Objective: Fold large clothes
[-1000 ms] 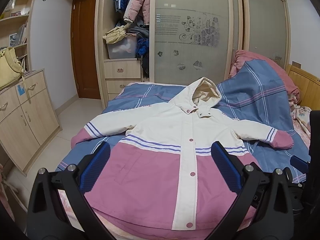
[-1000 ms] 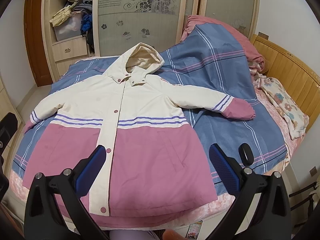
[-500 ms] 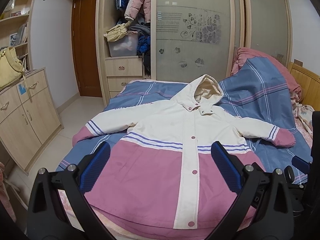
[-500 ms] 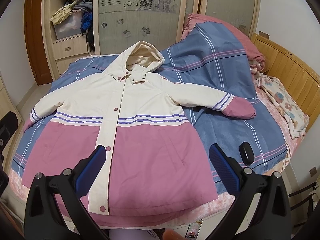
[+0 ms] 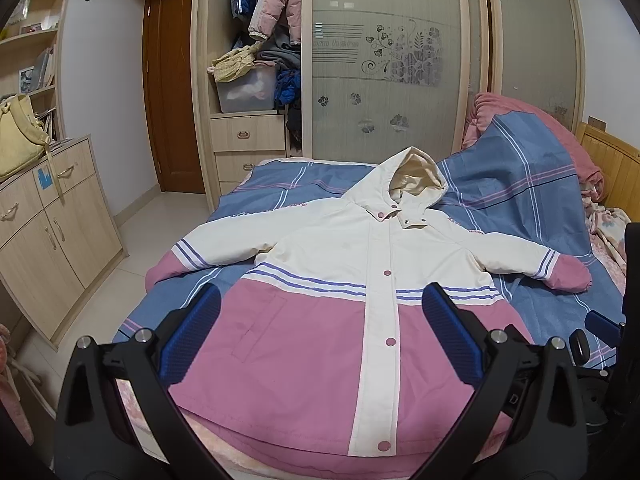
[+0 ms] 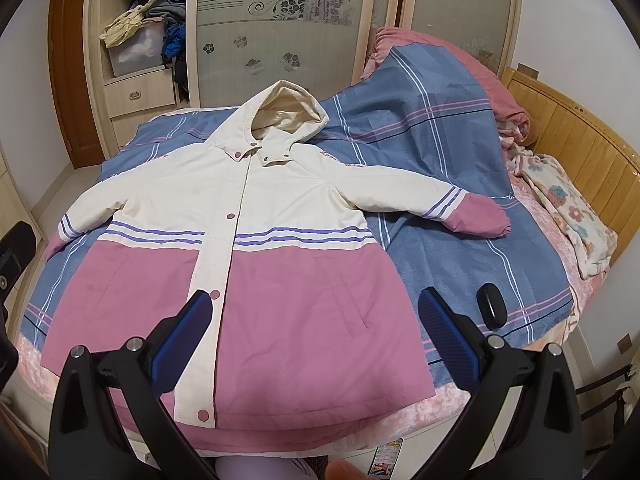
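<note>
A cream and pink hooded coat (image 5: 344,280) (image 6: 256,240) lies flat and face up on the bed, snapped shut, both sleeves spread out, hood toward the wardrobe. My left gripper (image 5: 320,304) hovers open above the pink lower half, slightly left of the placket, holding nothing. Over the coat's hem, my right gripper (image 6: 316,300) is also open and holds nothing. The left sleeve's pink cuff (image 5: 164,268) hangs near the bed's left edge. The right cuff (image 6: 476,216) rests on the blue cover.
The blue striped bed cover (image 6: 460,256) is bunched high at the back right. A small black case (image 6: 491,305) lies on the bed right of the coat. A wooden headboard (image 6: 580,136) borders the right; a cabinet (image 5: 48,220) and wardrobe (image 5: 380,60) stand left and behind.
Both cameras have tilted up and drawn slightly back, so the coat sits lower in each view. The coat has not moved and both grippers stay open.
</note>
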Demonstrator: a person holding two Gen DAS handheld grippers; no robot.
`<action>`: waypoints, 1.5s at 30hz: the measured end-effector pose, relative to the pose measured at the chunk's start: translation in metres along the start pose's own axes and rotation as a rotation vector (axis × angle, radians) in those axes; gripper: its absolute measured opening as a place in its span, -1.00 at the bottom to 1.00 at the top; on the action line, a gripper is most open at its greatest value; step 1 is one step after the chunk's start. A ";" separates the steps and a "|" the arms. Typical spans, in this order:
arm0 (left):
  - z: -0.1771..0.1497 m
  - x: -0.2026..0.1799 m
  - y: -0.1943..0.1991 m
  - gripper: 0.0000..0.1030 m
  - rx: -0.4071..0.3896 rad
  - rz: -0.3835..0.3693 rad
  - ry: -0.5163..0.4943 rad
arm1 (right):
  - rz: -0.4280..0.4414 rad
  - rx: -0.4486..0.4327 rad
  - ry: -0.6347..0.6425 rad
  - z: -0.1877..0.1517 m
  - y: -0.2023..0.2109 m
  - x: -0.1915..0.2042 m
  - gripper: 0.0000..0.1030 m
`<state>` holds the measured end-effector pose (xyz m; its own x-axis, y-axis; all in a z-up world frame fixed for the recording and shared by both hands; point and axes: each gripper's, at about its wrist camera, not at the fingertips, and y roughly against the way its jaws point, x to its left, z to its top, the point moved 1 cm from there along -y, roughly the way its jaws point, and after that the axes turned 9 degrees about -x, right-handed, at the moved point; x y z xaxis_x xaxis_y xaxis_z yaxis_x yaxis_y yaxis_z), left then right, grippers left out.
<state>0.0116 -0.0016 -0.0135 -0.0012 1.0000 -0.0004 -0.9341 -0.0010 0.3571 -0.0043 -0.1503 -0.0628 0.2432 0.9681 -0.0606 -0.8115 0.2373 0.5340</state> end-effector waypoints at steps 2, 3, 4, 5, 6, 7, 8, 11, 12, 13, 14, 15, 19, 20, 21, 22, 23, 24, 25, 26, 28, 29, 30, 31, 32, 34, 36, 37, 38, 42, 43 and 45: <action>0.000 0.000 0.000 0.96 0.001 -0.001 0.001 | 0.001 0.000 0.000 0.000 0.000 0.000 0.97; 0.000 -0.001 0.000 0.96 0.001 -0.001 0.000 | 0.001 0.001 0.000 -0.001 0.000 0.000 0.97; 0.000 -0.001 0.000 0.96 0.001 0.000 -0.002 | 0.001 0.002 0.000 -0.001 0.000 0.001 0.97; 0.000 0.000 0.000 0.96 0.001 0.000 0.001 | 0.002 0.002 0.000 -0.002 0.000 0.000 0.97; -0.001 0.000 0.000 0.96 0.002 -0.001 0.001 | 0.002 0.003 0.000 -0.002 0.000 0.000 0.97; -0.001 0.000 0.000 0.96 0.002 -0.002 0.002 | 0.002 0.003 0.000 -0.003 0.000 0.000 0.97; -0.001 0.000 0.000 0.96 0.002 -0.004 0.002 | 0.002 0.004 0.001 -0.003 0.000 0.000 0.97; -0.002 -0.001 0.001 0.96 0.003 -0.003 0.000 | 0.003 0.010 0.000 -0.004 -0.001 -0.001 0.97; -0.002 -0.001 0.001 0.96 0.003 -0.003 0.000 | 0.003 0.011 0.001 -0.004 -0.002 -0.001 0.97; -0.002 -0.001 0.001 0.96 0.002 -0.004 0.001 | 0.003 0.012 0.001 -0.005 -0.002 -0.001 0.97; -0.001 -0.001 0.001 0.96 0.003 -0.004 0.002 | 0.003 0.012 0.001 -0.004 -0.003 0.000 0.97; -0.001 -0.001 0.001 0.96 0.003 -0.004 0.002 | 0.003 0.013 0.002 -0.004 -0.003 0.000 0.97; -0.001 -0.001 0.001 0.96 0.003 -0.005 0.001 | 0.005 0.016 0.004 -0.006 -0.004 0.000 0.97; -0.002 -0.002 0.001 0.96 0.003 -0.005 0.000 | 0.005 0.016 0.004 -0.006 -0.004 0.000 0.97; -0.001 -0.001 0.001 0.96 0.003 -0.004 0.000 | 0.004 0.015 0.003 -0.006 -0.004 0.000 0.97; -0.002 -0.001 0.001 0.96 0.004 -0.004 0.000 | 0.003 0.016 0.002 -0.006 -0.004 0.000 0.97; -0.002 -0.001 0.001 0.96 0.004 -0.005 0.001 | 0.003 0.017 0.002 -0.006 -0.005 0.000 0.97; -0.001 -0.001 0.001 0.96 0.004 -0.004 0.001 | 0.004 0.019 0.002 -0.006 -0.005 0.000 0.97; -0.002 -0.001 0.001 0.96 0.005 -0.004 0.001 | 0.003 0.021 0.002 -0.007 -0.006 0.001 0.97; -0.002 -0.002 0.001 0.96 0.005 -0.004 0.001 | 0.003 0.022 0.003 -0.007 -0.006 0.000 0.97; -0.004 -0.002 0.001 0.96 0.006 -0.004 0.001 | 0.004 0.024 0.005 -0.007 -0.007 0.001 0.97; -0.005 -0.003 0.001 0.96 0.006 -0.004 0.000 | 0.003 0.025 0.005 -0.007 -0.008 0.001 0.97; -0.005 -0.003 0.001 0.96 0.006 -0.005 0.000 | 0.004 0.025 0.006 -0.007 -0.008 0.001 0.97; -0.005 -0.003 0.001 0.96 0.006 -0.005 0.000 | 0.005 0.026 0.006 -0.007 -0.008 0.001 0.97; -0.006 -0.003 0.001 0.96 0.006 -0.004 0.000 | 0.005 0.027 0.006 -0.007 -0.008 0.001 0.97; -0.006 -0.003 0.001 0.96 0.007 -0.004 0.001 | 0.006 0.027 0.007 -0.007 -0.009 0.001 0.97; -0.006 -0.003 0.001 0.96 0.009 -0.004 0.001 | 0.007 0.029 0.006 -0.007 -0.009 0.001 0.97; -0.007 -0.003 0.001 0.96 0.011 -0.005 0.001 | 0.009 0.030 0.006 -0.008 -0.009 0.002 0.97; -0.008 -0.003 0.000 0.96 0.012 -0.005 0.001 | 0.009 0.031 0.006 -0.008 -0.010 0.002 0.97; -0.007 -0.004 -0.002 0.96 0.015 -0.005 0.000 | 0.009 0.031 0.007 -0.008 -0.010 0.002 0.97; -0.007 -0.004 -0.002 0.96 0.015 -0.005 0.002 | 0.009 0.030 0.007 -0.008 -0.011 0.002 0.97; -0.007 -0.005 -0.002 0.96 0.015 -0.006 0.002 | 0.007 0.029 0.010 -0.008 -0.011 0.003 0.97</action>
<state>0.0110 -0.0062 -0.0204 0.0031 1.0000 -0.0047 -0.9286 0.0046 0.3711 0.0010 -0.1497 -0.0751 0.2320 0.9706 -0.0646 -0.7976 0.2279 0.5584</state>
